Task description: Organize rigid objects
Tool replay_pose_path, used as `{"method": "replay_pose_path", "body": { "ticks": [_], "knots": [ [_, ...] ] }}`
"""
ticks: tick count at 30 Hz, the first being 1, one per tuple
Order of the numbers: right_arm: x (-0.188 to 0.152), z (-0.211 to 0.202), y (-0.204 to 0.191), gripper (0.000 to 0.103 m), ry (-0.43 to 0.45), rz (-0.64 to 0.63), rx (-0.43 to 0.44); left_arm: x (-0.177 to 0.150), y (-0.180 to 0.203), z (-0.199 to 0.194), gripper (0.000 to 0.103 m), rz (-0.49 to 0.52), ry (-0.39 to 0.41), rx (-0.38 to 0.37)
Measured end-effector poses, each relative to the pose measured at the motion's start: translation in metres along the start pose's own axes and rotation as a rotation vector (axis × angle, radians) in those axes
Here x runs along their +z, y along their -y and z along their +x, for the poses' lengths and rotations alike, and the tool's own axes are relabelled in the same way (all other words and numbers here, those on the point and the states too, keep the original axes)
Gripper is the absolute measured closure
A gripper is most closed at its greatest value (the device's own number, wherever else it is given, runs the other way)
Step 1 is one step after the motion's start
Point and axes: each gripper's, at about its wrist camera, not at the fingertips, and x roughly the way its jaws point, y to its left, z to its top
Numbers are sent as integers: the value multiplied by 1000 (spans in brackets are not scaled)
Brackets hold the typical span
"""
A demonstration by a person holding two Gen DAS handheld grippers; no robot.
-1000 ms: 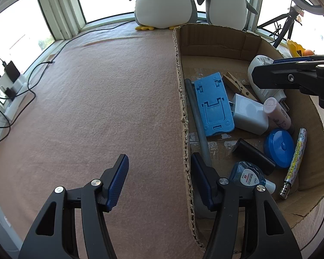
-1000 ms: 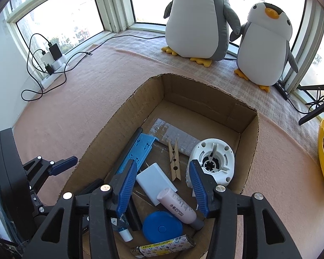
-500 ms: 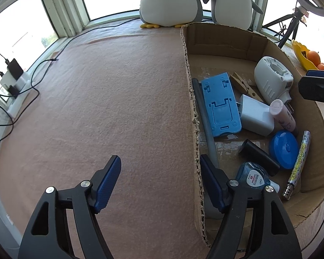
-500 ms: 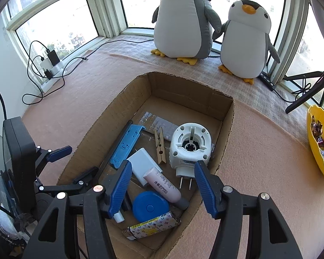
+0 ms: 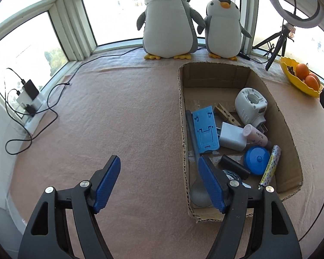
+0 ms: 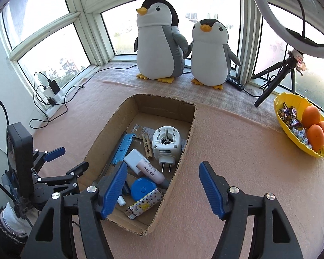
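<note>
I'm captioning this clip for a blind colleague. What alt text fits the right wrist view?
The right gripper, open and empty, hangs over the near edge of a cardboard box of small items, among them a white plug-in device, blue phone stand and wooden clothespin. Two plush penguins stand by the window; a yellow fruit bowl sits right.

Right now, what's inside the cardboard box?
The cardboard box holds a white plug-in device, blue stand, clothespin, white charger, pink tube and blue round case. Whatever lies under the pile is hidden.
</note>
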Motion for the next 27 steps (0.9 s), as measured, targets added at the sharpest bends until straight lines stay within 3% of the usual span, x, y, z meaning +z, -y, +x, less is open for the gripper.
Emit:
{"method": "replay_pose_path", "body": {
  "ticks": [13, 27],
  "knots": [
    [-10, -80, -1, 20, 198, 54, -95, 19, 14, -101, 22, -15, 187, -43],
    [-41, -114, 15, 17, 260, 164, -163, 16, 29, -131, 22, -21, 218, -96]
  ]
}}
